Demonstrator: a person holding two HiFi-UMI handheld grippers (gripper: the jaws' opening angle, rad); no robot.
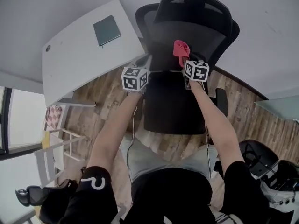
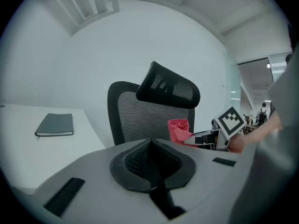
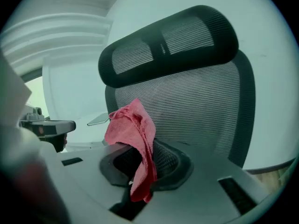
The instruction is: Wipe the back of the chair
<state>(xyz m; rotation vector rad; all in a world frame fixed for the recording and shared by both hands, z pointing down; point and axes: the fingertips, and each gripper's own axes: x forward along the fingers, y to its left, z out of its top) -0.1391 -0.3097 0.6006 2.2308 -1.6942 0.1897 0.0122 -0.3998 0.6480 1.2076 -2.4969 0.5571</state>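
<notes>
Person faces a black mesh chair (image 1: 170, 101) with both grippers held out. The right gripper (image 3: 142, 166) is clamped on a red cloth (image 3: 133, 129), which hangs bunched from the jaws just in front of the chair back (image 3: 201, 106), below the headrest (image 3: 173, 41). Can't tell if the cloth touches the mesh. The left gripper (image 2: 152, 160) has its jaws together with nothing in them and hovers beside the right one. The desk (image 1: 74, 59) with a grey notebook (image 1: 106, 30) is off to the left. Progress: cloth is in hand and brought to the back. Wiping looks barely started, with most of the mesh likely still to do.
</notes>
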